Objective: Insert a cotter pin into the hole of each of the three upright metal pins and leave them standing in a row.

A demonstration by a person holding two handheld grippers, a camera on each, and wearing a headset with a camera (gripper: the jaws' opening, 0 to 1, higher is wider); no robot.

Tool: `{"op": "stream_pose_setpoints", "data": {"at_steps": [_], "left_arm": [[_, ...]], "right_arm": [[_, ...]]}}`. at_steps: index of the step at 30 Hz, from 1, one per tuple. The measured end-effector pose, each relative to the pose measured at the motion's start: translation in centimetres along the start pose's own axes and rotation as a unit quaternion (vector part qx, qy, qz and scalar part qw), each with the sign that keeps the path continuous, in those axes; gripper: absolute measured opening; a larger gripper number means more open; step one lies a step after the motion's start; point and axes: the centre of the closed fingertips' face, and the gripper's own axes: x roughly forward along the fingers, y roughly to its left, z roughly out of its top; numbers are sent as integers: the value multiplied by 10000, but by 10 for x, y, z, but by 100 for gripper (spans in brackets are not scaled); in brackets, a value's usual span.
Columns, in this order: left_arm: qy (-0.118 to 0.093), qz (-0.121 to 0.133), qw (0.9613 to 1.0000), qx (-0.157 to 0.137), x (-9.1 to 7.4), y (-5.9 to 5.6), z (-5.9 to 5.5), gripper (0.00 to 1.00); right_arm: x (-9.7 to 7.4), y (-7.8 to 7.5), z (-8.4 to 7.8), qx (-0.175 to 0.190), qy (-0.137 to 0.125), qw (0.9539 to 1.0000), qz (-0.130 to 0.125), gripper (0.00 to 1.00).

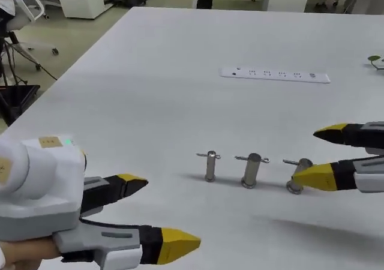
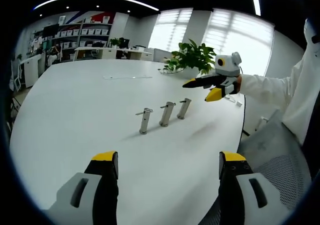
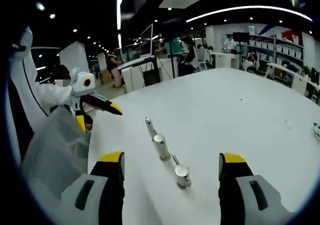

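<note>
Three metal pins stand in a row on the white table (image 1: pixel 180 72): the left pin (image 1: pixel 210 168), the middle pin (image 1: pixel 252 173) and the right pin (image 1: pixel 303 164), each with a cotter pin (image 1: pixel 207 155) through the hole near its top. The left gripper (image 1: pixel 170 213) is at the near edge of the table, well apart from the row, its jaws spread open with nothing between them. The right gripper (image 1: pixel 305 155) is just beside the right pin, its lower jaw crossing in front of that pin in the head view, and its jaws are also released and empty.
</note>
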Motion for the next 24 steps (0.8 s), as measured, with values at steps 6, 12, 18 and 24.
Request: {"op": "stream_pose_setpoints", "data": {"at_steps": [6, 12, 18, 24], "left_arm": [[-79, 57, 9999, 91, -2, 0, 6, 88], [39, 2, 10000, 37, -10, 2, 8, 94], [-183, 60, 9995, -238, -13, 4, 16, 98], [-212, 82, 9987, -450, -6, 6, 13, 99]], "right_arm": [[-12, 13, -1, -34, -33, 9998, -199, 86], [-24, 13, -11, 261, 58, 9983, -516, 94], [-34, 24, -27, 332, 291, 9968, -673, 98], [-43, 26, -60, 37, 1117, 9895, -912, 98]]}}
